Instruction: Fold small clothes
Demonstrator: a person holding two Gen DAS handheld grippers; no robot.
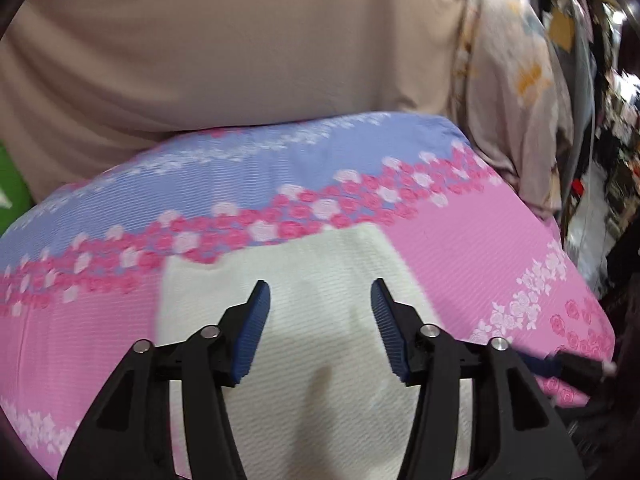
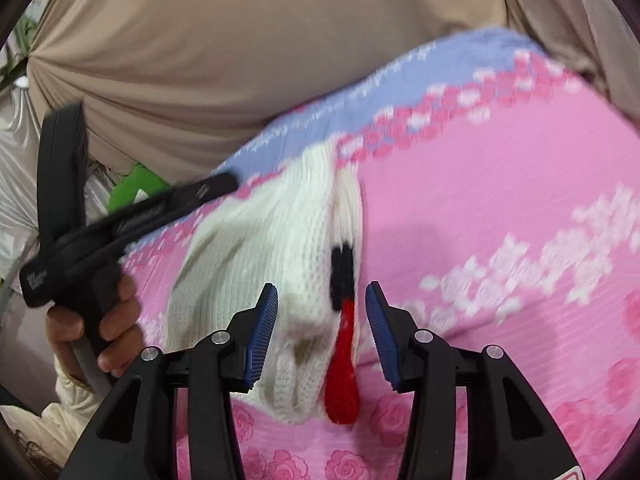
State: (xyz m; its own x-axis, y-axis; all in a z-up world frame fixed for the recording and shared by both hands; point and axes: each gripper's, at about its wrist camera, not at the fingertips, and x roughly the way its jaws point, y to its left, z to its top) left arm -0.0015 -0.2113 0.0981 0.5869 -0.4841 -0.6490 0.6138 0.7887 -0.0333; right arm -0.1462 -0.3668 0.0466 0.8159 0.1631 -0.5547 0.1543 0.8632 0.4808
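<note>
A small white knitted garment (image 1: 320,340) lies on a pink and blue flowered cloth (image 1: 480,240). In the right wrist view the garment (image 2: 264,248) is bunched and shows a black patch (image 2: 342,268) and a red piece (image 2: 342,376). My left gripper (image 1: 320,292) is open and empty just above the garment's middle. My right gripper (image 2: 322,296) is open, its fingers on either side of the garment's near end, holding nothing. The left gripper's body (image 2: 132,216), held in a hand (image 2: 100,320), shows at the left of the right wrist view.
The person's beige shirt (image 1: 220,48) fills the far side, close behind the cloth. A patterned cream garment (image 1: 516,92) and dark clutter (image 1: 600,120) are at the right. A green object (image 2: 136,188) is past the cloth's left edge.
</note>
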